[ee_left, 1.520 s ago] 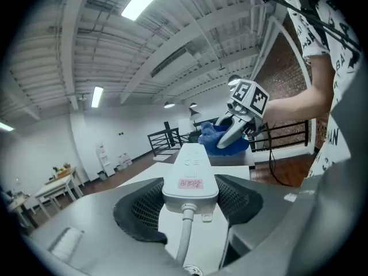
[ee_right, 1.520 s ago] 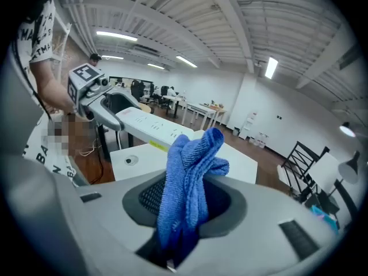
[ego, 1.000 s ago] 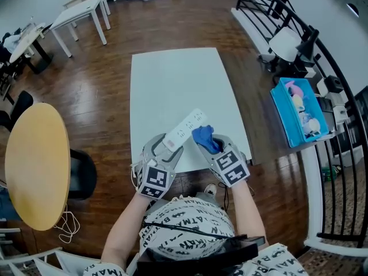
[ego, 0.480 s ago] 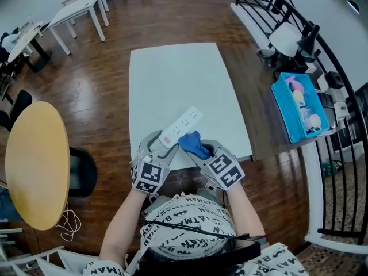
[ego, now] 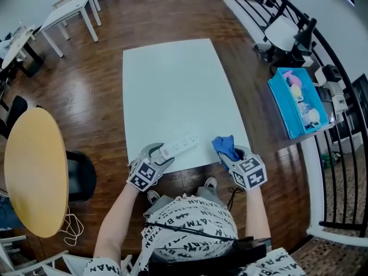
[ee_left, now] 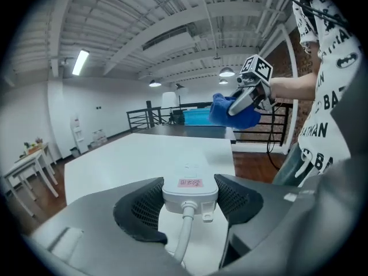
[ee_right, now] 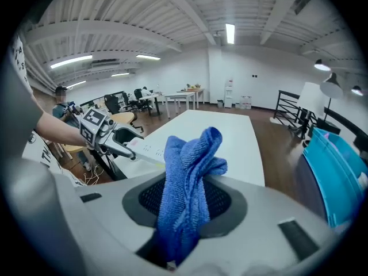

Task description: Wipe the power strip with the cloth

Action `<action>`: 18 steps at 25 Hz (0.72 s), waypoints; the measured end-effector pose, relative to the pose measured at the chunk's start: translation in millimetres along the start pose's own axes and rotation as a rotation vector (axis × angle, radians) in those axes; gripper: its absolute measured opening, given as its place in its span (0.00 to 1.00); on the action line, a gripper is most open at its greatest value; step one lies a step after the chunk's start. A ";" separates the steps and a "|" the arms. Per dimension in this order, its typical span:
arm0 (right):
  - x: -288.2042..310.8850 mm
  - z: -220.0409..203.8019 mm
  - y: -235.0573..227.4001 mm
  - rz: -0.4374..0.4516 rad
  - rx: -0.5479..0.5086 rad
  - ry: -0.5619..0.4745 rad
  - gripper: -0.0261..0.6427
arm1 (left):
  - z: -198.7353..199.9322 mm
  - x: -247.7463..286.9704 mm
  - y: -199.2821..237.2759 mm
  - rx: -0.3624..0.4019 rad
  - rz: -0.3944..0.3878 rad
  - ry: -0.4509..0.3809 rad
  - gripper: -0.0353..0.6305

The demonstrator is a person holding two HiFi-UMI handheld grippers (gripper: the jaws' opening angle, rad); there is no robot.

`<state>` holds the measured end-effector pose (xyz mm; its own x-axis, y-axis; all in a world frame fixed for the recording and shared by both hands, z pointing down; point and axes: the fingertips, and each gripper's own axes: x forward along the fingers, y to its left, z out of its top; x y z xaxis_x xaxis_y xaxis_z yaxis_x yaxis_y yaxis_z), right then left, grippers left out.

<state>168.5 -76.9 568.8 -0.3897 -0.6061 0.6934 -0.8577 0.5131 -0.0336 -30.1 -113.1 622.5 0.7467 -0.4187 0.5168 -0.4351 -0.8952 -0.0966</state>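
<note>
A white power strip [ego: 179, 144] lies low over the near edge of the white table [ego: 172, 85]. My left gripper [ego: 158, 152] is shut on its cord end; in the left gripper view both pads press the strip [ee_left: 190, 184] and its cable hangs down between them. My right gripper [ego: 232, 155] stands apart to the right at the table's near right corner, shut on a bunched blue cloth [ego: 225, 146]. The cloth [ee_right: 188, 180] sticks up from between the jaws in the right gripper view, clear of the strip [ee_right: 146, 149].
A blue bin [ego: 298, 108] with small items sits on a stand to the right by a black railing [ego: 339, 171]. A round wooden table [ego: 31, 168] and a dark chair [ego: 80, 174] stand at the left. White tables [ego: 69, 10] are far back left.
The right gripper with the cloth has moved off the strip to the right. The left gripper has lowered the strip toward the table's near edge, turning it flatter.
</note>
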 end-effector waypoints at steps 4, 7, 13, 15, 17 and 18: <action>2.9 -15.1 -1.0 -0.006 0.040 0.018 0.24 | -13.2 22.0 -17.3 0.030 -0.101 0.040 0.47; 5.9 -21.3 2.2 -0.006 0.037 0.039 0.24 | -18.6 35.0 -22.6 0.059 -0.154 0.066 0.47; 14.6 -20.8 6.1 0.009 0.024 0.064 0.24 | -30.0 43.3 -20.6 0.093 -0.218 0.118 0.47; 17.1 -19.8 4.4 0.015 0.024 0.071 0.24 | -41.5 47.3 -19.2 0.120 -0.229 0.165 0.48; 19.6 -18.9 3.8 0.022 0.020 0.078 0.24 | -56.4 52.7 -17.6 0.157 -0.234 0.229 0.48; 21.0 -19.1 4.6 0.026 0.015 0.083 0.24 | -64.2 55.3 -17.2 0.173 -0.238 0.260 0.47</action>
<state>162.8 -75.7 596.9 -0.3830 -0.5400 0.7495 -0.8530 0.5181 -0.0627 -13.6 -111.0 707.4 0.6541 -0.1636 0.7385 -0.1571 -0.9844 -0.0789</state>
